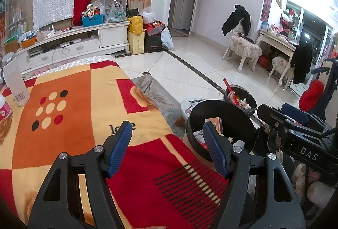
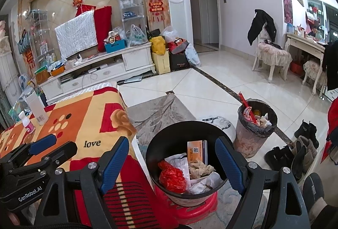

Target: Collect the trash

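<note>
A black bin (image 2: 166,144) stands on a red stool beside the blanket-covered table (image 2: 88,123). It holds a red crumpled bag (image 2: 172,178), an orange box (image 2: 196,151), white wrappers and crumpled paper (image 2: 199,168). The bin also shows in the left wrist view (image 1: 228,114). My right gripper (image 2: 172,157) is open and empty, just above the bin. My left gripper (image 1: 169,142) is open and empty over the table's right edge, to the left of the bin. The right gripper shows at the right of the left wrist view (image 1: 281,114).
A white bottle (image 1: 14,83) and a small pink-labelled bottle (image 1: 4,108) stand at the table's far left. A second, fuller trash bin (image 2: 255,123) stands on the floor behind. Boots (image 2: 295,150) lie to the right. A TV cabinet (image 2: 101,72) stands behind.
</note>
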Tool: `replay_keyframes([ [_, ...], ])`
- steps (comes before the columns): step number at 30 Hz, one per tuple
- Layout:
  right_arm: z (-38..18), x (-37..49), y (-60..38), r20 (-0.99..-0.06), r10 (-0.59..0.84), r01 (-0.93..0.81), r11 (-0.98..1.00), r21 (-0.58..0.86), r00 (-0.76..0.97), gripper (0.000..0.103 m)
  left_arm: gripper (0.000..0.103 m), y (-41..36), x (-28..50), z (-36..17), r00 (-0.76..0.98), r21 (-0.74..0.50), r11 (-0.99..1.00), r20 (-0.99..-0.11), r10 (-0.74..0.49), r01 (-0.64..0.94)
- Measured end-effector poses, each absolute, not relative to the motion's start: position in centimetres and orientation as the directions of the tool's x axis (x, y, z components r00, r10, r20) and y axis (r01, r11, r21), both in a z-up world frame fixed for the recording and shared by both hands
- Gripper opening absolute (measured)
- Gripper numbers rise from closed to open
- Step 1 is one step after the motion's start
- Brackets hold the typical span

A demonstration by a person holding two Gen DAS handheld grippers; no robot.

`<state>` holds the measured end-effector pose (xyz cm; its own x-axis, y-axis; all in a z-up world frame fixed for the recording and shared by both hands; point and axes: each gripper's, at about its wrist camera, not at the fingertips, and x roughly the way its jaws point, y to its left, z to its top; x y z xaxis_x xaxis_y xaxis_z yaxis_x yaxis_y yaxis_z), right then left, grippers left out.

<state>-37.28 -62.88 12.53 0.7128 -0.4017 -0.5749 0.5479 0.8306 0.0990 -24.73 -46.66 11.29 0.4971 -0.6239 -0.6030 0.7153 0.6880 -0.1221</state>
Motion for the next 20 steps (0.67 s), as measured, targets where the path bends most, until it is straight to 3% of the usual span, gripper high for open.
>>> replay_keyframes([
  [20, 11.7, -35.3, -62.2, -0.613, -0.378, 0.532, 0.843, 0.083, 0.694, 0.082, 0.069, -45.3, -23.6, 10.0, 0.492, -0.141, 0.697, -0.61, -0.621, 0.703],
])
